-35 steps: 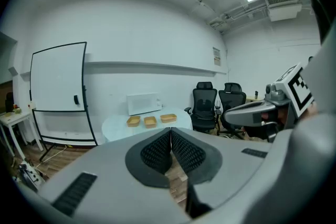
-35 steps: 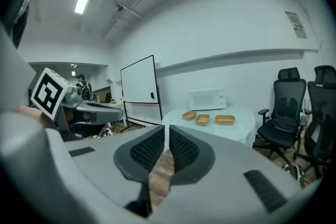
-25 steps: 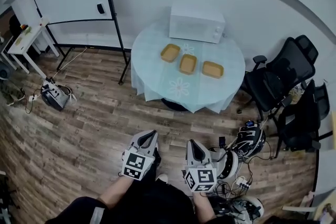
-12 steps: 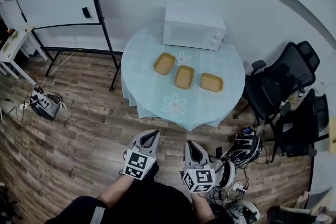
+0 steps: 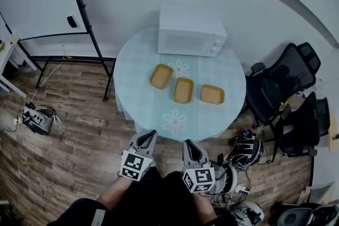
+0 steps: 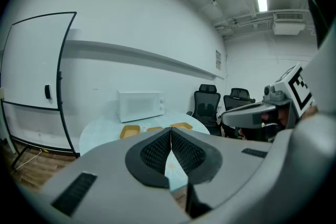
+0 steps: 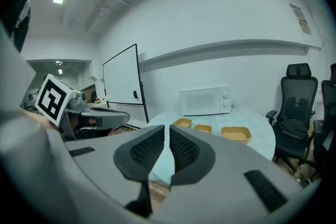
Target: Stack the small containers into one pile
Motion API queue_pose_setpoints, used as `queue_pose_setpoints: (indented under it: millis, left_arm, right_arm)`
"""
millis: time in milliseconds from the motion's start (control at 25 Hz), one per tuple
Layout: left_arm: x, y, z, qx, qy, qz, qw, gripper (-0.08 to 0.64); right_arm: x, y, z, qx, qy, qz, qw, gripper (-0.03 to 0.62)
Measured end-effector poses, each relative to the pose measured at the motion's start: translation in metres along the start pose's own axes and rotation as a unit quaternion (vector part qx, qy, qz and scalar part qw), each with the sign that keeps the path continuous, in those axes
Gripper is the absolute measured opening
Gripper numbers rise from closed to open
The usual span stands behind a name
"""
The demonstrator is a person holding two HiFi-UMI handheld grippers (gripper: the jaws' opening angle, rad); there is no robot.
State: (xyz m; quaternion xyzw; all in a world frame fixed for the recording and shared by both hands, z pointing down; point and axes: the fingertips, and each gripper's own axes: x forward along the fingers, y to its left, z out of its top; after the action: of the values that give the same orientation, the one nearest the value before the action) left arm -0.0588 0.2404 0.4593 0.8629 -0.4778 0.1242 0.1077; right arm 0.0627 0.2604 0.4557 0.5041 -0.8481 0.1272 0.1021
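Three shallow yellow containers stand apart in a row on the round table [image 5: 143, 98] with its pale blue cloth: the left one [image 5: 161, 76], the middle one [image 5: 183, 90] and the right one [image 5: 212, 94]. Both grippers hang well short of the table, over the wooden floor. My left gripper [image 5: 149, 135] is shut and holds nothing; in the left gripper view its pads [image 6: 157, 152] meet in front of the containers [image 6: 129, 131]. My right gripper [image 5: 190, 144] is also shut and empty, its jaws [image 7: 167, 131] almost touching, with the containers [image 7: 235, 134] far beyond.
A white microwave [image 5: 192, 37] stands at the table's back. A whiteboard on a stand [image 5: 37, 2] is at the left. Black office chairs [image 5: 280, 84] crowd the right side. Helmets and cables [image 5: 243, 151] lie on the floor near my right gripper.
The table and containers have come nearer and shifted left in the head view. Both grippers keep their place and stay shut.
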Motion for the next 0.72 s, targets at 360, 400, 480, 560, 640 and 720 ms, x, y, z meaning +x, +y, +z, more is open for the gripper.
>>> queue_pose_setpoints:
  millis: [360,400,480,560,640,720]
  left_arm:
    - [0.062,0.011,0.006,-0.004,0.016,-0.031,0.9994,0.014]
    - [0.071,0.012,0.007,-0.004,0.019,-0.033,0.9993,0.014]
    - [0.089,0.015,0.012,-0.003,0.023,-0.034,0.9991,0.014]
    - [0.108,0.019,0.019,0.000,0.027,-0.035,0.9990,0.014]
    - [0.128,0.024,0.025,0.003,0.031,-0.032,0.9990,0.014]
    - [0.149,0.033,0.031,0.007,0.038,-0.026,0.9989,0.014]
  right_arm:
    - [0.045,-0.041,0.007,0.009,0.010,-0.014,1.000,0.028]
    - [0.051,-0.047,0.008,0.009,0.011,-0.014,1.000,0.028]
    - [0.065,-0.061,0.011,0.009,0.011,-0.011,1.000,0.028]
    - [0.082,-0.076,0.015,0.009,0.011,-0.005,1.000,0.028]
    - [0.101,-0.092,0.019,0.009,0.012,0.004,1.000,0.028]
    - [0.122,-0.107,0.027,0.007,0.014,0.016,1.000,0.028]
